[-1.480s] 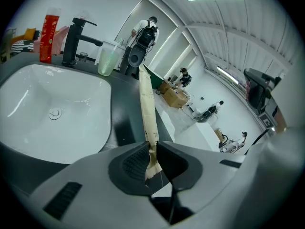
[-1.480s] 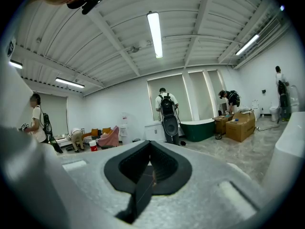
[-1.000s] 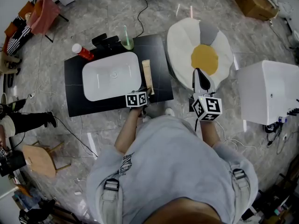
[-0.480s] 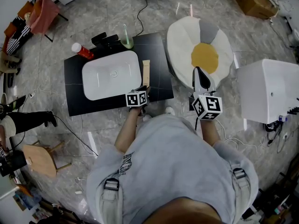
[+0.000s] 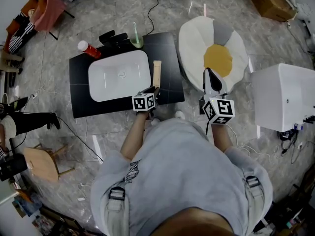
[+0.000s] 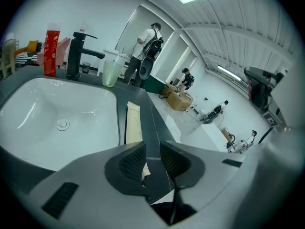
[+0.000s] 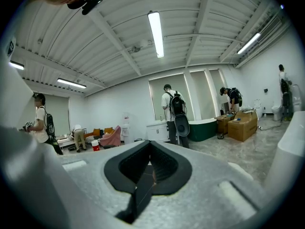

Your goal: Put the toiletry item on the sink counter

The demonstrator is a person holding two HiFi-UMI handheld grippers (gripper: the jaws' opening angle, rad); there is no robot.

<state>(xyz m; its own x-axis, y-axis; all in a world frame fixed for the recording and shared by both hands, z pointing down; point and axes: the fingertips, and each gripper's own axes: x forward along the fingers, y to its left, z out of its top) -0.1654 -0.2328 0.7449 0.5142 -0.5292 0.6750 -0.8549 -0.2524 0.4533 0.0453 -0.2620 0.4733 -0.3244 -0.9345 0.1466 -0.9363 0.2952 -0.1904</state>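
The toiletry item, a flat tan tube (image 5: 156, 73), lies on the black counter (image 5: 167, 53) just right of the white sink (image 5: 106, 85). My left gripper (image 5: 153, 91) hovers at the tube's near end. In the left gripper view the tube (image 6: 133, 123) runs away from the left gripper (image 6: 152, 150), its near end just under the left pad. The jaws stand apart and are closing, with only bare counter in the gap. My right gripper (image 5: 209, 76) hangs over the floor beside the cushion. In its own view the right gripper (image 7: 150, 165) is shut on nothing.
A red bottle (image 5: 87, 48), a black faucet (image 5: 115, 36) and a green cup with a toothbrush (image 5: 137, 41) line the counter's far edge. An egg-shaped cushion (image 5: 216, 53) and a white box (image 5: 285, 97) sit to the right. A wooden stool (image 5: 42, 163) and cables are at left.
The left gripper has let go of the tube, which now lies on the counter a little ahead of the jaws. The right gripper has stayed put.
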